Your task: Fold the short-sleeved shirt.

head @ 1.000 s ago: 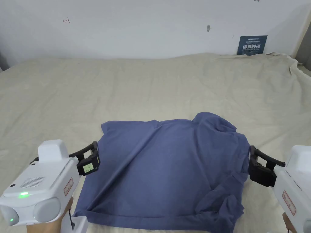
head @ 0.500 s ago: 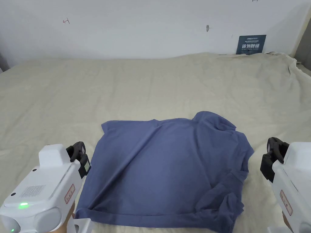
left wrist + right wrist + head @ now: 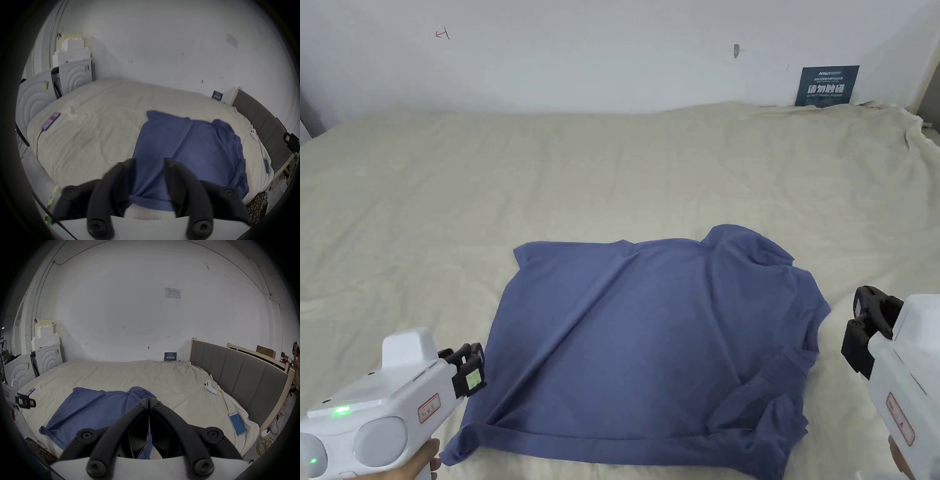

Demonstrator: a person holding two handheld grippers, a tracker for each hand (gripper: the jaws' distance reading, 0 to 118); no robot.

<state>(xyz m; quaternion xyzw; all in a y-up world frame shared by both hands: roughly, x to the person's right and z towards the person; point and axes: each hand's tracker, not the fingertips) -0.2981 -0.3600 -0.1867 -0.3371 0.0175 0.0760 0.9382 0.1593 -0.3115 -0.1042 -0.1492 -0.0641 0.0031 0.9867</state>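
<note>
The blue short-sleeved shirt [image 3: 656, 337] lies on the beige bed [image 3: 612, 175], folded into a rough rectangle, with a diagonal crease across it and bunched cloth at its near right corner. My left gripper [image 3: 469, 369] hovers just off the shirt's near left corner, not touching it. In the left gripper view its jaws [image 3: 149, 164] stand apart, with the shirt [image 3: 186, 146] behind the gap. My right gripper [image 3: 867, 312] sits a little right of the shirt's right edge. In the right gripper view its jaws [image 3: 148, 400] are pressed together with nothing between them, above the shirt [image 3: 90, 408].
A phone on a cable [image 3: 51, 120] lies far left on the bed. A white controller [image 3: 210, 387] and a second phone [image 3: 237, 423] lie along the right side by the grey headboard [image 3: 235, 378]. White cabinets [image 3: 32, 97] stand at the left, and a blue sign [image 3: 826, 85] leans on the wall.
Both grippers have drawn back from the shirt's side edges: the left one down towards the near left corner, the right one out to the right. The shirt lies as before.
</note>
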